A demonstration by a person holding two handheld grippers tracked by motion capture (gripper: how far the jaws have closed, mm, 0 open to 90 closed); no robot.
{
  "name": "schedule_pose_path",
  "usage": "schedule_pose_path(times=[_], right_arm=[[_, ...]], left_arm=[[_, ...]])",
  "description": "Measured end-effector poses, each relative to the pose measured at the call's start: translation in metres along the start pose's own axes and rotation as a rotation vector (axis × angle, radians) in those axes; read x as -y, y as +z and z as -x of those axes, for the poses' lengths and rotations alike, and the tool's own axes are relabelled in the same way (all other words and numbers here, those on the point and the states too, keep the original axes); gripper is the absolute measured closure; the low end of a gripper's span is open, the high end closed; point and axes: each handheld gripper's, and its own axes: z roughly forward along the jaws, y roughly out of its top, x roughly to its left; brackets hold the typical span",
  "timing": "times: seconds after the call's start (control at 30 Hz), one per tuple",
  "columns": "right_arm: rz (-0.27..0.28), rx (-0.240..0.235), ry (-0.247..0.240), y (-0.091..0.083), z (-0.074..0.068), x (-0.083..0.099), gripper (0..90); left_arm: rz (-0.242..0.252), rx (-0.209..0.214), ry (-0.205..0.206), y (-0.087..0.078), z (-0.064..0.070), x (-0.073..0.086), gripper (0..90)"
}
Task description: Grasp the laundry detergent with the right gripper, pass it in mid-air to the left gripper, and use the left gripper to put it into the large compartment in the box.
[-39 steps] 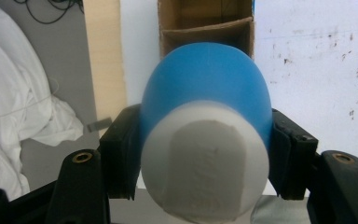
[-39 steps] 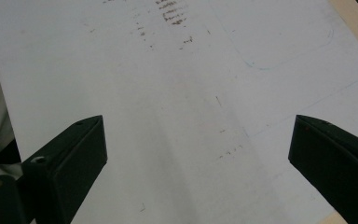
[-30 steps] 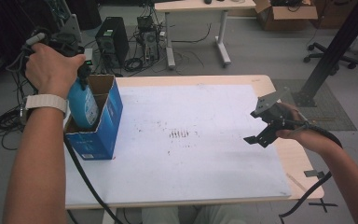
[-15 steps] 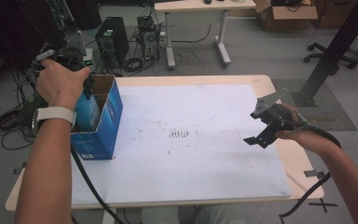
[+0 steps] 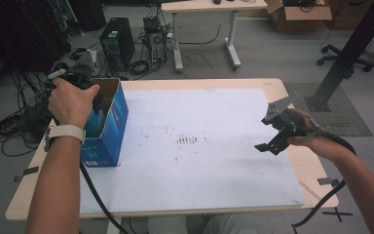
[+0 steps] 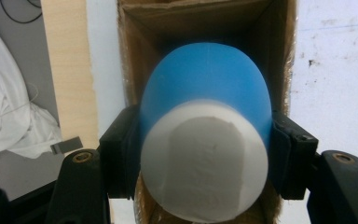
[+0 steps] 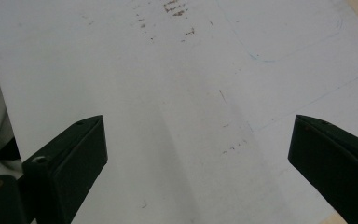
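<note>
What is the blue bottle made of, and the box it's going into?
The blue bottle looks like smooth matte plastic: even colour, soft sheen, with a white cap that seems plastic too. The left gripper has its jaws clamped on it. The box looks like cardboard: raw brown inside walls and torn-looking edges, with a glossy blue print outside.

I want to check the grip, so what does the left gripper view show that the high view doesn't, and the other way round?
The left gripper view alone shows the left gripper with its jaws pressed on a blue bottle's sides, its white cap facing the camera. The high view alone shows the right gripper, held above the white mat. Both show the open cardboard box that the bottle hangs over.
</note>
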Motion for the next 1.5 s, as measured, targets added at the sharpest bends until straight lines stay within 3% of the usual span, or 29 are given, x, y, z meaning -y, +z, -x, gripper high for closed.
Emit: schedule_pose_path(times=[0.33, 0.83, 1.5], right_arm=[[-0.002, 0.004, 0.001, 0.0, 0.0, 0.0, 4.2], [-0.003, 0.002, 0.006, 0.002, 0.001, 0.001, 4.3], [-0.007, -0.001, 0.009, 0.003, 0.001, 0.002, 4.5]], left_arm=[[-0.001, -0.003, 0.008, 0.02, 0.003, 0.003, 38.1], [-0.008, 0.003, 0.016, 0.036, 0.004, 0.005, 38.1], [-0.008, 0.007, 0.02, 0.041, 0.003, -0.001, 37.6]])
